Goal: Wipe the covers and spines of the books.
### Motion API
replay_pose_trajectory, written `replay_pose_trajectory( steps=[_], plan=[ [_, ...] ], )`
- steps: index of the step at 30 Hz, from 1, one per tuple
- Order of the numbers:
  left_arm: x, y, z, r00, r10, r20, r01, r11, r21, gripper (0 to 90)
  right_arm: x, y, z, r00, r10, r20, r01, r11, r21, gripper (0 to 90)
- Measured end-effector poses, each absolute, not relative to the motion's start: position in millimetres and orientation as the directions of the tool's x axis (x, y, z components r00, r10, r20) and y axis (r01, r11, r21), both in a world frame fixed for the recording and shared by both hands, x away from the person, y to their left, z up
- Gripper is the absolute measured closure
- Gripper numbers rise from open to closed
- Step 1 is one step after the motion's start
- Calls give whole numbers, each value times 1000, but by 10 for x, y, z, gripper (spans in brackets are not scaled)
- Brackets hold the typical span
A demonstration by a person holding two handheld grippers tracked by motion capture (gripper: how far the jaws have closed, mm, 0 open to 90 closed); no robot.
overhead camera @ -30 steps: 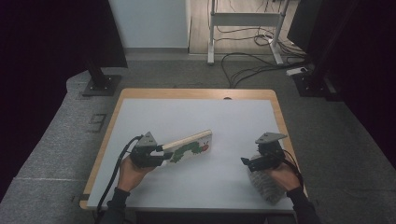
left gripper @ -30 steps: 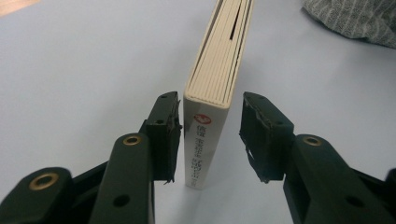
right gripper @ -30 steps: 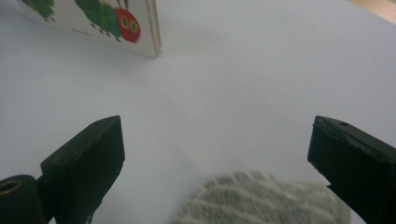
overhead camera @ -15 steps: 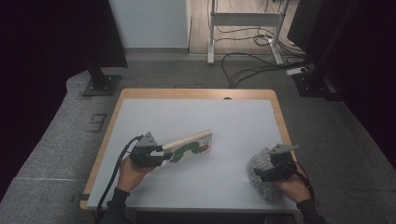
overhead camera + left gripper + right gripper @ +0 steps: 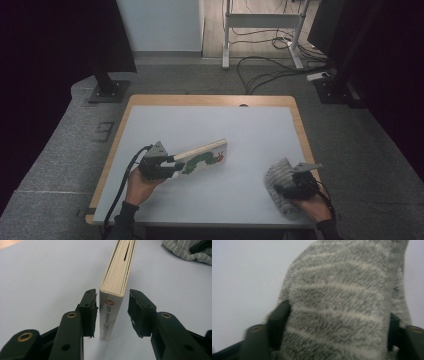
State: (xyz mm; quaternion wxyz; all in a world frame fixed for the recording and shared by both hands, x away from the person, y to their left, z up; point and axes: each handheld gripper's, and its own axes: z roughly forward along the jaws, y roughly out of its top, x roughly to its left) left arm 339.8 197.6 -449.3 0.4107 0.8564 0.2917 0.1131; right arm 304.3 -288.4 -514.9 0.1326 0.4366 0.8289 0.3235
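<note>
Pale grey tabletop with a light wooden rim (image 5: pixel 210 100) carries two things: a children's board book (image 5: pixel 204 158) and a grey striped sock (image 5: pixel 278 186).

The book stands on edge toward the table's left side, its cover picture of a green caterpillar facing the near edge. The left gripper (image 5: pixel 169 166) has the spine end of the book between its jaws. In the left gripper view the book (image 5: pixel 119 280) stands upright between the two black jaws with thin gaps either side, so the grip looks loose or barely touching; I cannot tell whether the pads press.

The sock lies near the table's front right corner, partly overhanging the near edge. The right gripper (image 5: pixel 292 186) is on it, and its jaws have just been closing. In the right gripper view the fuzzy sock (image 5: pixel 342 305) bulges between the jaws, which squeeze it from both sides.

Judging by this, both items are just being taken hold of; lifting or moving either is still to come.

Beyond the table lies grey carpet, a black stand (image 5: pixel 107 75) at back left, a white metal frame (image 5: pixel 262 22), and loose cables (image 5: pixel 270 75) on the floor.
</note>
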Motion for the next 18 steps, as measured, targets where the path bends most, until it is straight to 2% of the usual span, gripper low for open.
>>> replay_pose_trajectory(
  steps=[2,6,18],
  plan=[
    [3398,1974,-4500,804,593,-47,408,-492,769,592,3029,-2895,-5128,-599,798,63,627,419,657,461],
    [3401,1976,-4515,805,591,-52,412,-493,766,604,3021,-2901,-5116,-606,792,71,624,418,660,524],
    [3399,1999,-4519,805,591,-57,415,-490,767,642,3053,-2848,-4850,-620,783,55,590,418,690,541]
  ],
)
